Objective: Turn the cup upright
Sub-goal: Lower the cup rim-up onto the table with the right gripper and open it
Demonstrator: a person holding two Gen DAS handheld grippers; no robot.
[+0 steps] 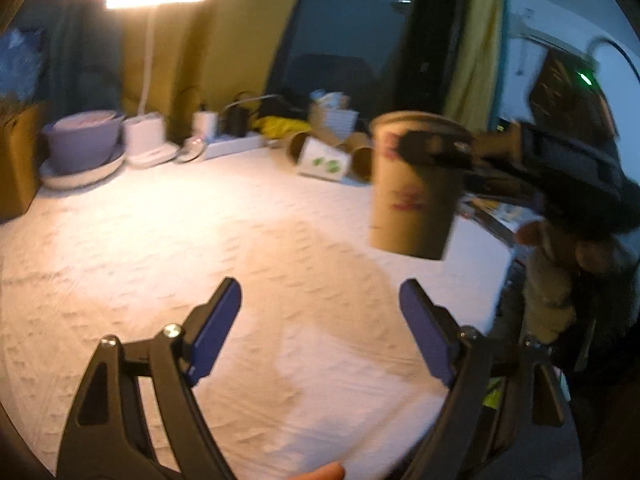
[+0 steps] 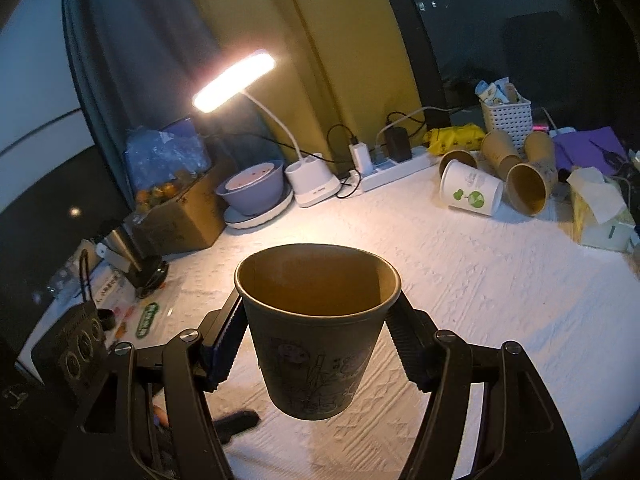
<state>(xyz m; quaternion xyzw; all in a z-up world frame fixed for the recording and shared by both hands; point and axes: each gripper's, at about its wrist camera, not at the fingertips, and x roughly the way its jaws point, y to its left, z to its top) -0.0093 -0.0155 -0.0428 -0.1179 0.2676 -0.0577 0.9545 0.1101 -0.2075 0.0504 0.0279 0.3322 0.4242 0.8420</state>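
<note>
A brown paper cup (image 2: pixel 316 340) with a printed drawing is held upright, mouth up, in the air above the white table cloth (image 2: pixel 460 288). My right gripper (image 2: pixel 316 332) is shut on the cup, one finger on each side of its upper wall. In the left wrist view the same cup (image 1: pixel 412 200) hangs at the right, blurred, with the right gripper (image 1: pixel 436 152) across its upper wall. My left gripper (image 1: pixel 320 312) is open and empty, low over the cloth, left of and below the cup.
Several paper cups (image 2: pixel 516 176) lie on their sides at the back right beside a white basket (image 2: pixel 506 116) and a tissue box (image 2: pixel 600 216). A lit desk lamp (image 2: pixel 236 80), a power strip (image 2: pixel 396 168), a purple bowl (image 2: pixel 252 190) and a cardboard box (image 2: pixel 180 216) line the back left.
</note>
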